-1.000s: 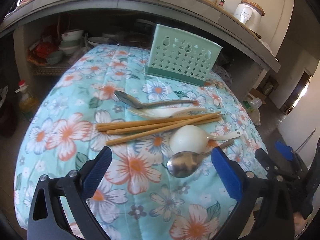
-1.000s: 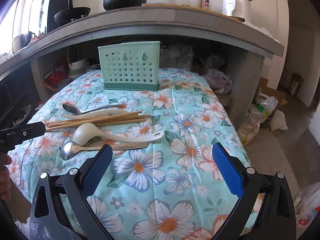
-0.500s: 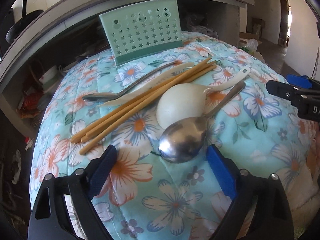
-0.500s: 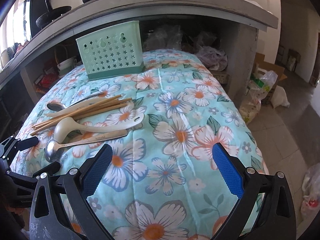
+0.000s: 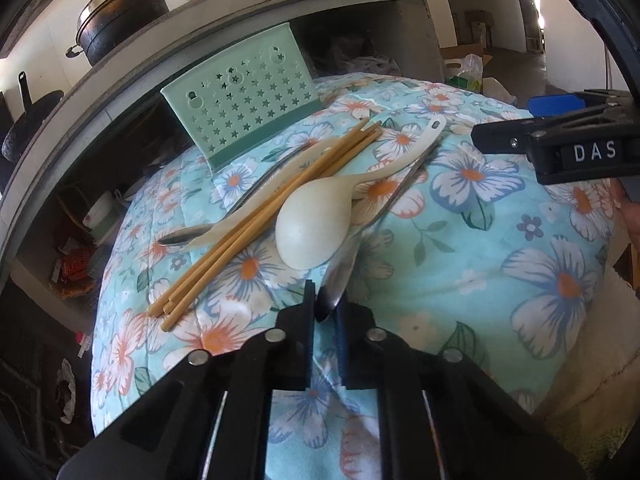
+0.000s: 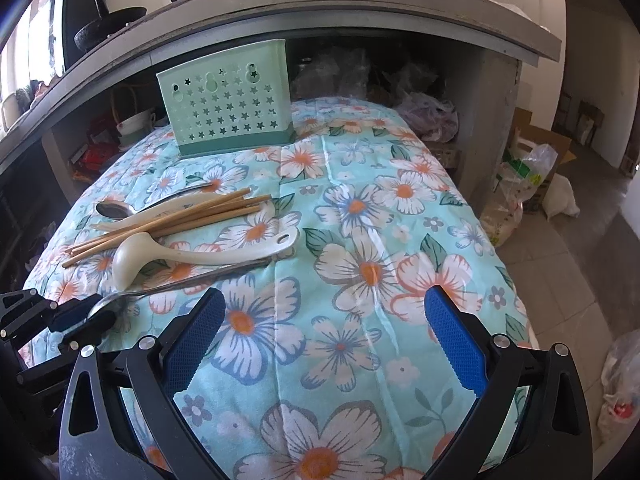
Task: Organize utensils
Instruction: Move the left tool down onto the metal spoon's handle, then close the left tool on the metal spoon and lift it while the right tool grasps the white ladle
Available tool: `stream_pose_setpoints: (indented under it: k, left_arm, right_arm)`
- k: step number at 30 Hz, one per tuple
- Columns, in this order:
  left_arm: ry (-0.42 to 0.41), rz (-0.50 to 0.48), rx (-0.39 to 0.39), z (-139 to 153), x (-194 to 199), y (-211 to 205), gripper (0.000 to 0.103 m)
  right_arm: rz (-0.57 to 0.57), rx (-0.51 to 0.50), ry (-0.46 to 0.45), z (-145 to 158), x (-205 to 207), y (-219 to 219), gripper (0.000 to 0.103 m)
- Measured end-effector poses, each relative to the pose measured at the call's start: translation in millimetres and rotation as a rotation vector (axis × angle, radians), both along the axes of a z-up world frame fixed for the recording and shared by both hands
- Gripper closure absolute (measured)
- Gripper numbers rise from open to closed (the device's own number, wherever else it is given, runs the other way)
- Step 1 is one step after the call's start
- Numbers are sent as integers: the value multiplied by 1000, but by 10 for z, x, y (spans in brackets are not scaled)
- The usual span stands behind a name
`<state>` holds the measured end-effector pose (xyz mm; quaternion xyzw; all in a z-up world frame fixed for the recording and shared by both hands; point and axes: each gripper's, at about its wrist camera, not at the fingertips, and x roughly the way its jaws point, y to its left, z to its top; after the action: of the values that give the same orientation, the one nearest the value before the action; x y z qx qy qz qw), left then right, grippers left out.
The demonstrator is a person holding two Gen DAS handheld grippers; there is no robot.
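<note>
A metal spoon [image 5: 340, 276] lies on the floral tablecloth [image 5: 480, 264], its handle [image 6: 200, 278] pointing toward the middle. My left gripper [image 5: 326, 308] is closing its jaws on the spoon's bowl, and the pads press on it; the right wrist view shows this gripper [image 6: 92, 316] at the table's left edge. Beside the spoon lie a white ladle [image 5: 312, 228], several wooden chopsticks [image 5: 260, 228], a white paddle [image 6: 160, 212] and a second metal spoon [image 6: 114, 210]. A mint green utensil holder [image 6: 228, 108] stands upright at the far end. My right gripper [image 6: 324, 300] hovers open over bare cloth.
Behind the table a grey counter [image 6: 360, 4] carries a black pot [image 5: 120, 16] and a pan. The shelf under it holds bowls [image 6: 136, 124] and packets. Plastic bags [image 6: 520, 184] and a cardboard box sit on the floor to the right.
My left gripper rolled, sank toward the table's near edge and went from wide open to shut on the metal spoon's bowl. The right gripper stayed open and shifted slightly.
</note>
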<state>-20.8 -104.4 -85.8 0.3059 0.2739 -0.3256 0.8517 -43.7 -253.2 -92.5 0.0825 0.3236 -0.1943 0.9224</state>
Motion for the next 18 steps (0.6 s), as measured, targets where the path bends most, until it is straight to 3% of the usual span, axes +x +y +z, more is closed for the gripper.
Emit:
stream_pose_setpoints:
  k: [4,11,18]
  left_arm:
    - [62,23,-42,73,41,123,100]
    - [372,114,-358,18,412,414,99]
    - [456,112,-495,-5,470,522,100]
  right_arm:
    - [0,-8,-9,36,-29,28,8]
    - [12,-11,-15,97,-40,107,8]
    - [16,-48,-39,197,-86,167,9]
